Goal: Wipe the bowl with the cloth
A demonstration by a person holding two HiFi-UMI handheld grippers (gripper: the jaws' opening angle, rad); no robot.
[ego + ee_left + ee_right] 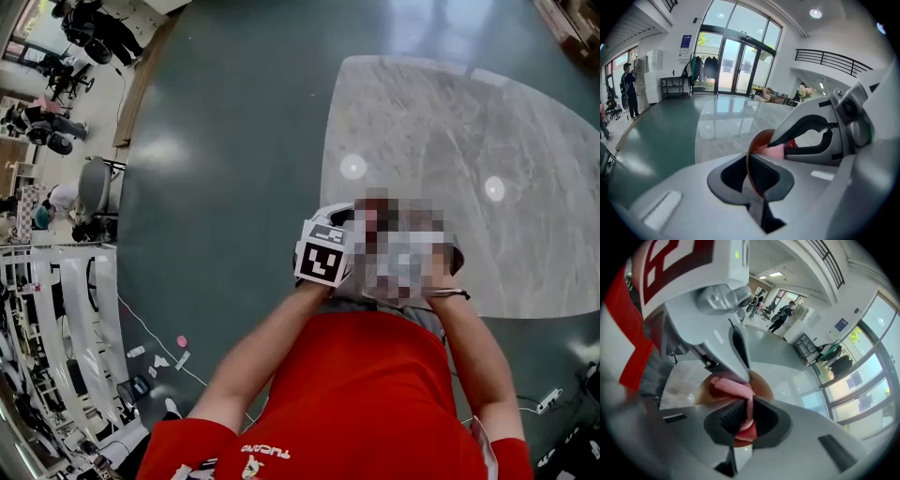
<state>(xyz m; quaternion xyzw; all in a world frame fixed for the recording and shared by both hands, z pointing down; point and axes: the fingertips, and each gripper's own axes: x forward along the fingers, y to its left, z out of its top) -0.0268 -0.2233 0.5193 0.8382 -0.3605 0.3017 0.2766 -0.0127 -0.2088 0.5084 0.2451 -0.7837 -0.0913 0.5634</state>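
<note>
Bowl [758, 139] is held in the air close to the chest, seemingly over the desk's [525, 187] near left edge. The left claw [751, 168] takes its rim edge-on, jaws pinched nearly together on it. Cloth [733, 386] (a pink folded strip) is clamped tight in the right claw [749, 416], its free end lying inside the bowl. The claws face each other across the bowl, both angled down. The wipe likely needs the right one swept round the hollow.

Lobby-like hall with glass entrance doors [736, 65], balcony railing [834, 60], green floor [656, 136].
</note>
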